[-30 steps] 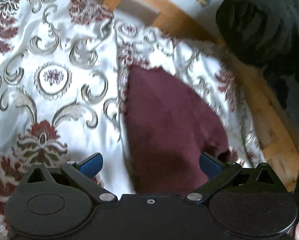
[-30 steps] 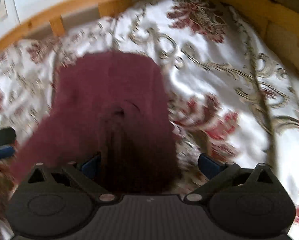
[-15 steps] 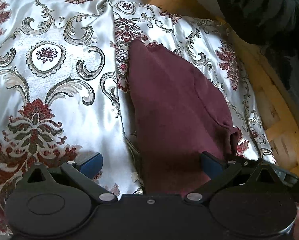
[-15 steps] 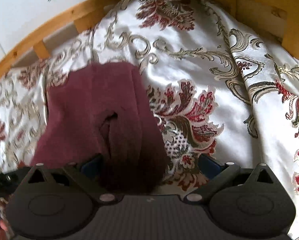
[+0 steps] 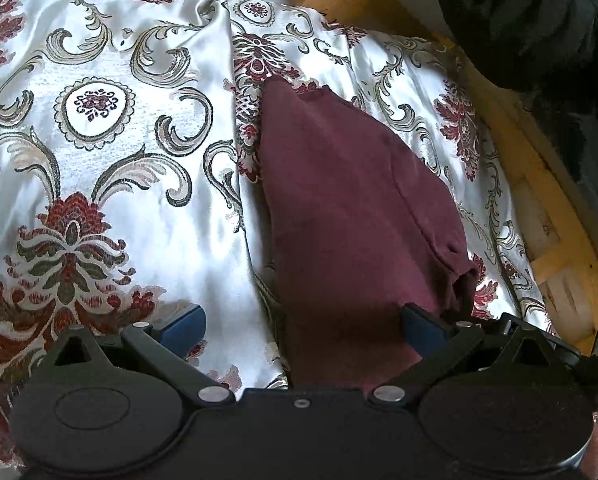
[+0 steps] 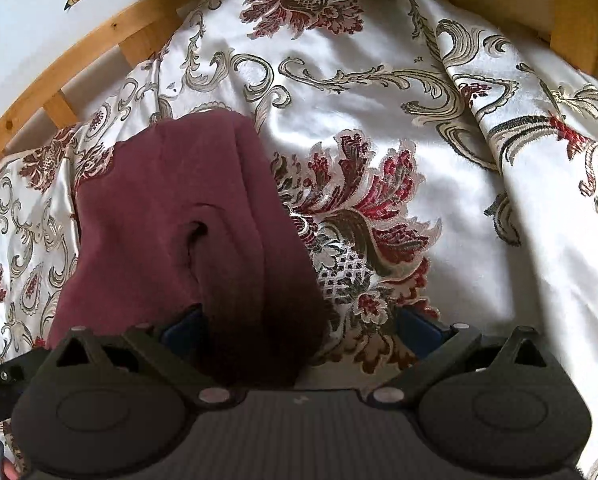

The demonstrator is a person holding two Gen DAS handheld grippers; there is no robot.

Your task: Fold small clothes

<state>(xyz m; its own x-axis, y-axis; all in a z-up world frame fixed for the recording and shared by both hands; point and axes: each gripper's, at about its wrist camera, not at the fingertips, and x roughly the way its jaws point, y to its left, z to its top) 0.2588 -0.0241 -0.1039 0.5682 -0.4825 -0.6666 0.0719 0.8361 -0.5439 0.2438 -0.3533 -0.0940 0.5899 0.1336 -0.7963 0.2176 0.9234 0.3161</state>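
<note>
A small maroon garment (image 5: 347,208) lies folded on the patterned bedspread (image 5: 111,128), its near end running under my left gripper (image 5: 303,320). That gripper is open, its blue pads wide apart, the right pad over the cloth's near right edge. In the right wrist view the same maroon garment (image 6: 187,216) shows a small opening in its middle. My right gripper (image 6: 299,328) is open too, hovering above the garment's near right corner with its left pad over the cloth. Neither gripper holds anything.
A wooden bed frame (image 5: 539,184) curves along the right in the left wrist view and the wooden frame (image 6: 79,48) runs along the upper left in the right wrist view. A black bundle of fabric (image 5: 539,20) sits beyond the frame. The bedspread (image 6: 439,160) is wrinkled.
Both grippers have drawn back and risen slightly over the garment, which now lies still and sharp instead of blurred. Both stayed open throughout.
</note>
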